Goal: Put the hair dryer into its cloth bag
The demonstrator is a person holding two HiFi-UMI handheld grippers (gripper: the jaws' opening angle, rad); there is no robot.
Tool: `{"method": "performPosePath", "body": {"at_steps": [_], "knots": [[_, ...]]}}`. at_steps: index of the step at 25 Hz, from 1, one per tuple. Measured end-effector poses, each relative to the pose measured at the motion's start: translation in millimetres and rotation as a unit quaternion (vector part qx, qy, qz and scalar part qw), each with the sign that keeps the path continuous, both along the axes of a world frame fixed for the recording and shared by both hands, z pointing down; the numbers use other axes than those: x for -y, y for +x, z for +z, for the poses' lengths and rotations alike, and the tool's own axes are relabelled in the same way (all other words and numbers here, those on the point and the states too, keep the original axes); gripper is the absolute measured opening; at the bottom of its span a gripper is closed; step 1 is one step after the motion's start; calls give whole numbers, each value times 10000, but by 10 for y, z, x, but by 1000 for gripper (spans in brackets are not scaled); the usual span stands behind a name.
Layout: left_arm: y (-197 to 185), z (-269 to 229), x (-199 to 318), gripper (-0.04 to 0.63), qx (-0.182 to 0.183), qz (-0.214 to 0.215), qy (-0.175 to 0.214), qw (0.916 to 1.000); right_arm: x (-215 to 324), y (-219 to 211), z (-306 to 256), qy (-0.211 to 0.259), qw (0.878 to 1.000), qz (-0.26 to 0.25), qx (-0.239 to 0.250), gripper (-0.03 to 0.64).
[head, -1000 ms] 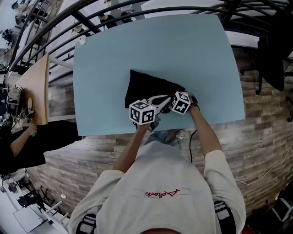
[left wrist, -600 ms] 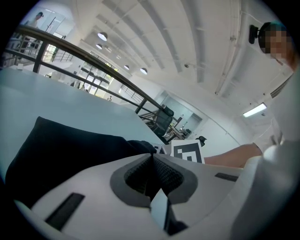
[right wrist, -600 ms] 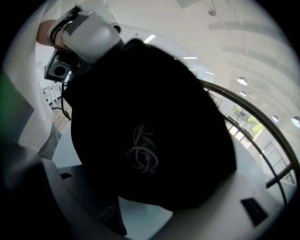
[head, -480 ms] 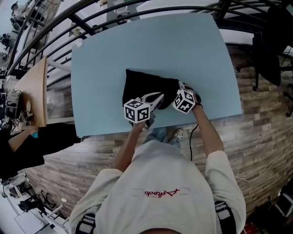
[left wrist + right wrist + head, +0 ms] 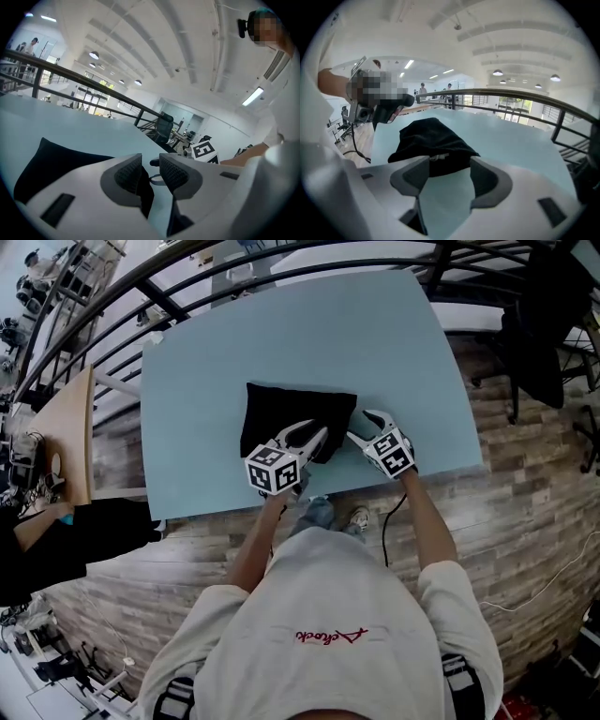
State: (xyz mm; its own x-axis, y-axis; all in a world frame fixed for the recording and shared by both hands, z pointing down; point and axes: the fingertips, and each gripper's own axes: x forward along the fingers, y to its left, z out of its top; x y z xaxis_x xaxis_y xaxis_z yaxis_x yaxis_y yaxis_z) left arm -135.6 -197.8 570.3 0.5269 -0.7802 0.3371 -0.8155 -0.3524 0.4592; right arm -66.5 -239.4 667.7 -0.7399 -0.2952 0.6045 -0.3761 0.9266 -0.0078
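The black cloth bag (image 5: 295, 413) lies bulging on the light blue table (image 5: 281, 334); no hair dryer shows outside it. My left gripper (image 5: 312, 430) sits over the bag's near right corner. Its jaws are opening, and between them (image 5: 151, 171) black cloth and a thin grey loop show through the narrow gap, with neither pad pressing on them. My right gripper (image 5: 361, 425) hangs just right of the bag and apart from it. Its wide jaws are closing slightly with only table between them (image 5: 447, 176), and the bag (image 5: 429, 140) lies ahead.
A black cord (image 5: 386, 521) hangs below the table's front edge by my right arm. A black office chair (image 5: 544, 343) stands at the far right, a wooden desk (image 5: 80, 427) at the left, and a dark railing (image 5: 234, 268) behind the table.
Both grippers were close together at the bag's near corner. The right one has lifted and drawn back to the right, off the bag. The left jaws have parted and risen a little.
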Motion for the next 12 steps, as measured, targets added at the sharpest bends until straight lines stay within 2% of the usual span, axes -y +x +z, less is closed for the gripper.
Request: {"method": "performPosePath", "body": {"at_steps": [4, 8, 12], "knots": [[99, -16, -86, 100, 193, -14, 64, 9998, -35, 164, -184, 83, 9995, 230, 181, 230], [165, -93, -181, 98, 280, -206, 231, 9991, -80, 350, -398, 380, 9975, 457, 392, 122], [240, -206, -291, 48, 618, -311, 492, 9964, -183, 545, -591, 583, 9935, 721, 658, 38]]}}
